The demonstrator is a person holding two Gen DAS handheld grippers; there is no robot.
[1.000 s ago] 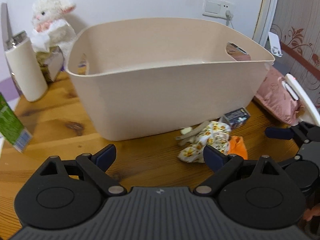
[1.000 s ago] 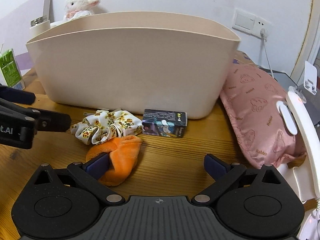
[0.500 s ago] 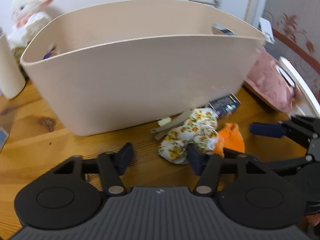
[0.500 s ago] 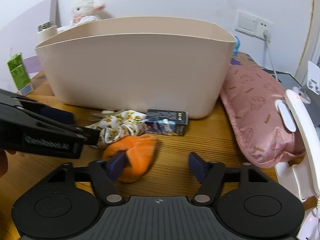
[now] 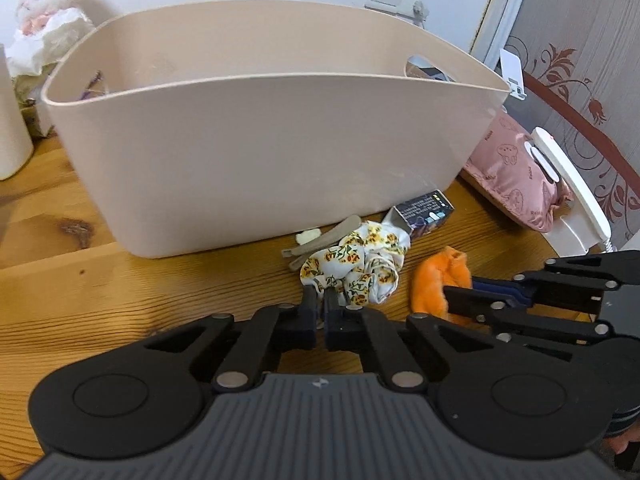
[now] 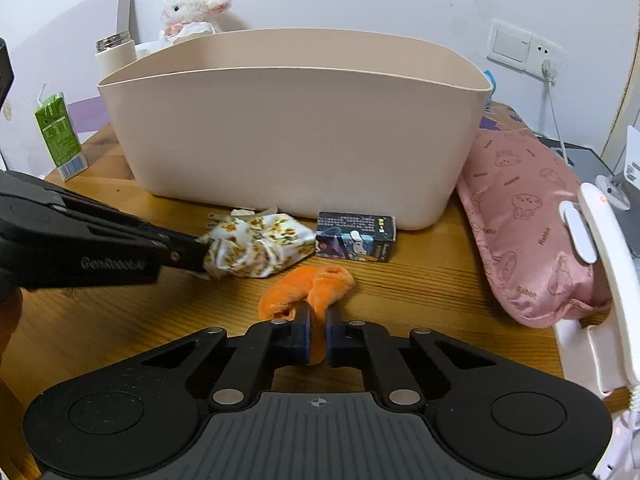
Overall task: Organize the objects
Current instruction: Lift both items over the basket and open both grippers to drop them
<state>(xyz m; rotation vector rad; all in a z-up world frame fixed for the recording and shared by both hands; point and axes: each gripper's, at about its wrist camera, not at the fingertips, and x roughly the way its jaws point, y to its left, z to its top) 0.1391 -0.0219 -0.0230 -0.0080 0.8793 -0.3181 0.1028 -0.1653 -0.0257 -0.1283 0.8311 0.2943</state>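
Observation:
A large beige basket (image 5: 260, 152) stands on the wooden table (image 5: 120, 280), also in the right wrist view (image 6: 296, 152). In front of it lie a floral scrunchie (image 5: 360, 264), an orange plush scrunchie (image 5: 438, 280), a small dark printed box (image 5: 424, 216) and a beige hair clip (image 5: 324, 240). My left gripper (image 5: 320, 300) is shut on the floral scrunchie's near edge (image 6: 256, 248). My right gripper (image 6: 318, 328) is shut on the orange scrunchie (image 6: 308, 284). Both pieces rest on the table.
A pink rabbit-print cushion (image 6: 528, 224) and a white device (image 6: 600, 272) lie at the right. A green carton (image 6: 60, 136), a white flask (image 6: 116, 52) and a plush lamb (image 6: 192, 8) stand at the left and behind the basket.
Both grippers moved forward to the scrunchies and went from wide open to shut, the left on the floral one and the right on the orange one.

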